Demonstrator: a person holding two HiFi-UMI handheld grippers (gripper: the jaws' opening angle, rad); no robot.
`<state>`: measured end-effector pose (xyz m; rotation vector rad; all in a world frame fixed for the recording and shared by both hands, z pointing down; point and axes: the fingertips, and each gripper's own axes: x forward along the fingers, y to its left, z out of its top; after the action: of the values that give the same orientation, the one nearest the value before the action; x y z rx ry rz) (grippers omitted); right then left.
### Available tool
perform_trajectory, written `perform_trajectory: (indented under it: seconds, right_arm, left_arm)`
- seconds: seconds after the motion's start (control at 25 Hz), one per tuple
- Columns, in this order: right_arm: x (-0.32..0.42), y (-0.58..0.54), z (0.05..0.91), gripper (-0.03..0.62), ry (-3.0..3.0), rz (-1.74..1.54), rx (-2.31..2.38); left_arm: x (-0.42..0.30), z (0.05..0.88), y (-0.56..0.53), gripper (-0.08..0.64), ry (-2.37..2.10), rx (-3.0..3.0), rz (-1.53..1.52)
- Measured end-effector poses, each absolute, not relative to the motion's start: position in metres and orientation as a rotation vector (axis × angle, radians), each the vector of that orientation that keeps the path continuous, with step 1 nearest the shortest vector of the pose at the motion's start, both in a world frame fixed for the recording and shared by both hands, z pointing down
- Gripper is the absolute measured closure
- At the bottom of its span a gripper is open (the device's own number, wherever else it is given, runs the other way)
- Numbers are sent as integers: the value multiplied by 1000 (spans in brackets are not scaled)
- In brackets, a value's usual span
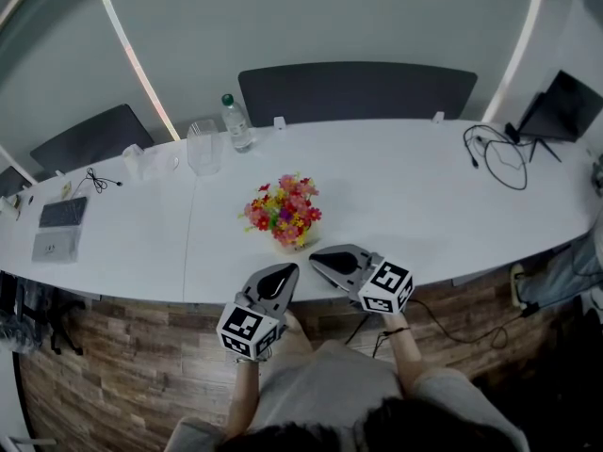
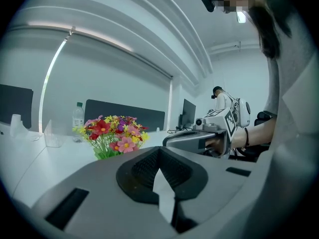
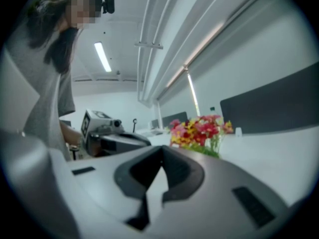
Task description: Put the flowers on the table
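White and smooth, the long curved table (image 1: 424, 196) carries the flowers (image 1: 283, 211), a dense bunch of small red, pink and yellow blooms. They stand upright in what looks like a small clear vase (image 1: 293, 242), close to the near edge. Just on the near side of them, the left gripper (image 1: 280, 277) and right gripper (image 1: 328, 259) hover with jaws pressed together, holding nothing. The bunch looks top-heavy for so slight a vase. A sideways brush from either hard grey gripper could tip it or nudge it toward the edge. Farther back on the left stand a clear plastic bottle (image 1: 236, 125) and a see-through tub (image 1: 203, 147). Black cable (image 1: 497, 158) loops at the far right.
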<state>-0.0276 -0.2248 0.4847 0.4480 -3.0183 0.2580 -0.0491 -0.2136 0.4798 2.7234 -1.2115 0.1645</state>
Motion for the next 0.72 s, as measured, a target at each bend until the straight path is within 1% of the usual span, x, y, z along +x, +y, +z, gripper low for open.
perform_trajectory:
  seconds: [0.72]
  right_arm:
    - [-28, -222, 472, 569, -3050, 215, 411]
  left_arm:
    - [-48, 472, -214, 543, -1257, 2744, 182]
